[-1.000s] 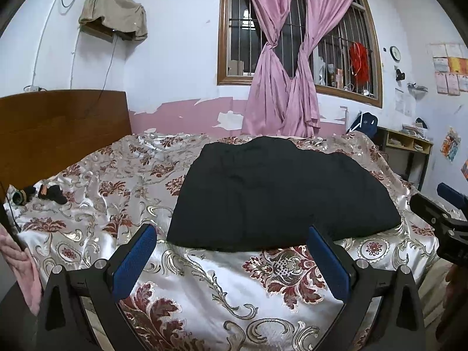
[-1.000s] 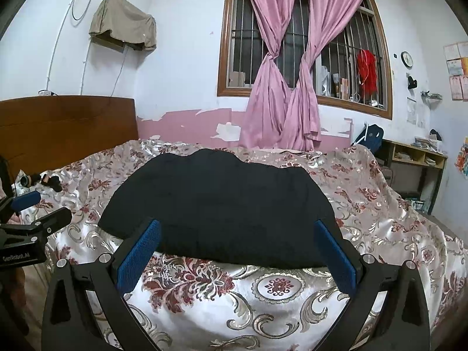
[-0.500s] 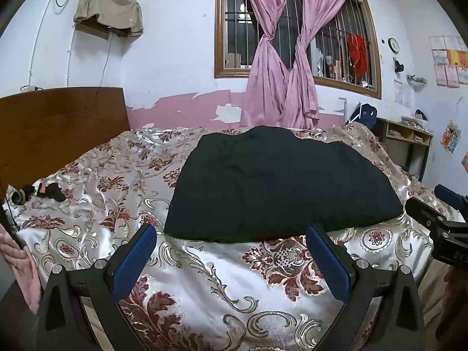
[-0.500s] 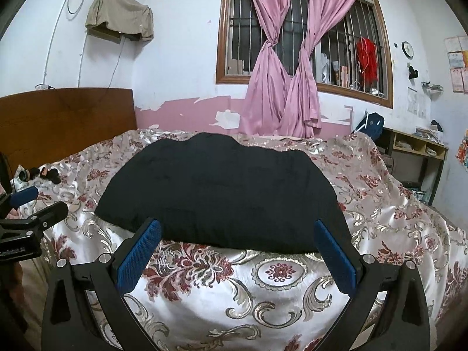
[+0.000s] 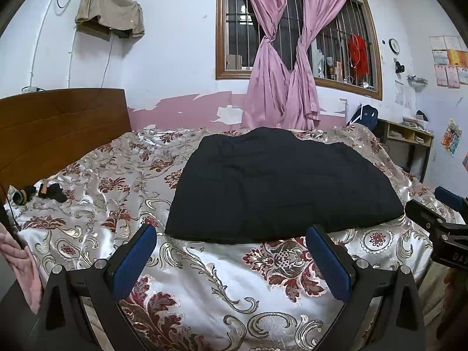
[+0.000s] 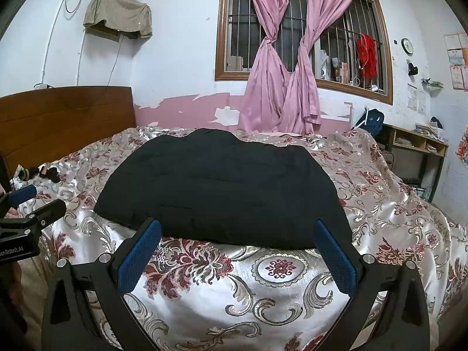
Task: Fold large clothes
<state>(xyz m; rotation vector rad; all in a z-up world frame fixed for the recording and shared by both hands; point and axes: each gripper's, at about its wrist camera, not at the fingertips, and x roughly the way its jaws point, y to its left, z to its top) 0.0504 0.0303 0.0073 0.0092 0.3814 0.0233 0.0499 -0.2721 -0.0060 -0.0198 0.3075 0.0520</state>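
Observation:
A large black garment (image 5: 280,184) lies folded flat on the bed's floral satin cover (image 5: 222,278); it also shows in the right wrist view (image 6: 222,187). My left gripper (image 5: 231,242) is open and empty, just short of the garment's near edge, toward its left part. My right gripper (image 6: 237,234) is open and empty, its blue pads at the garment's near edge, toward its right part. The right gripper's tip (image 5: 438,219) shows at the right edge of the left wrist view. The left gripper's tip (image 6: 26,210) shows at the left edge of the right wrist view.
A wooden headboard (image 5: 58,128) stands at the left. Small dark items (image 5: 49,191) lie on the cover near it. Pink curtains (image 5: 280,67) hang at a barred window behind the bed. A wooden shelf desk (image 5: 409,143) stands at the right wall.
Both grippers have drawn back and slightly lower, away from the garment's near edge. The garment has not moved. Both stay open.

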